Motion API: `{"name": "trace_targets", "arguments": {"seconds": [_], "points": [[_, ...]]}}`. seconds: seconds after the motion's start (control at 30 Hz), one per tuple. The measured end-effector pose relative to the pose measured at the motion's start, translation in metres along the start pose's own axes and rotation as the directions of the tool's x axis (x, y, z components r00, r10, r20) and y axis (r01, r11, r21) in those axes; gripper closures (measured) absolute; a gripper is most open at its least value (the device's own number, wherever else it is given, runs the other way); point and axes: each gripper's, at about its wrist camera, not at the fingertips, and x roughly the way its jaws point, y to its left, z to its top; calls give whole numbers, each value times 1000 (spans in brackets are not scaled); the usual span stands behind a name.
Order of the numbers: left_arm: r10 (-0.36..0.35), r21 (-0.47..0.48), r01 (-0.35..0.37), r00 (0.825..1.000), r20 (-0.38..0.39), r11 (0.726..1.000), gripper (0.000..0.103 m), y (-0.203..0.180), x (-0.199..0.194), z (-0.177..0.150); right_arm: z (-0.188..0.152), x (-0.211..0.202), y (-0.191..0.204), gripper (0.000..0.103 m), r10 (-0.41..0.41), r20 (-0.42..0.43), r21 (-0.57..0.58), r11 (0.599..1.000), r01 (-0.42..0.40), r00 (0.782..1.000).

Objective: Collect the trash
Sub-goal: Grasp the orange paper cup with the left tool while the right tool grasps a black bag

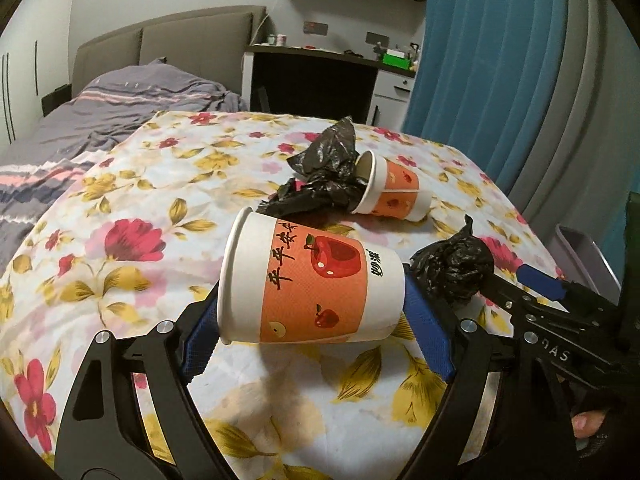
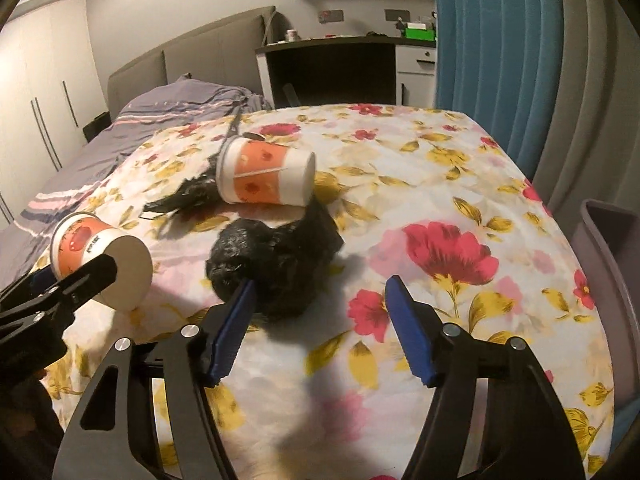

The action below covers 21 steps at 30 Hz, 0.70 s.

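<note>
Floral tablecloth (image 1: 132, 184) beside grey-quilted bed (image 1: 120, 100)

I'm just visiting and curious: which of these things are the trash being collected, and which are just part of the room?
Part of the job:
- near paper cup, between the left gripper's fingers
- far paper cup, on its side
- crumpled black bag, by the open right gripper
- loose black bag
- grey bin

Just lying about:
- floral cloth
- bed
- desk
- blue curtain
</note>
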Motion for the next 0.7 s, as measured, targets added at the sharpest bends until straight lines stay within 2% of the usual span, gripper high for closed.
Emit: {"name": "trace_targets", "arguments": {"seconds": [0.27, 0.47, 0.5, 0.57, 0.63, 0.7], "points": [[63, -24, -62, 998, 26, 998, 21, 18, -10, 0, 2, -19, 15, 36, 30, 12, -59, 998, -29, 999], [90, -54, -89, 996, 25, 995, 21, 33, -11, -1, 10, 1, 22, 35, 7, -8, -47, 999, -7, 1000], [94, -61, -93, 995, 22, 994, 21, 35, -11, -1, 10, 7, 23, 37, 9, -19, -41, 999, -10, 1000], [97, -74, -95, 995, 18, 993, 21, 39, -11, -1, 9, 17, 23, 48, 15, -37, -32, 999, -16, 999], [98, -79, -96, 995, 15, 992, 21, 40, -11, -2, 8, 23, 25, 63, 21, -52, -29, 999, -22, 998], [92, -82, -90, 996, 11, 992, 21, 40, -10, -3, 7, 28, 28, 69, 19, -61, -35, 999, -21, 998]]}}
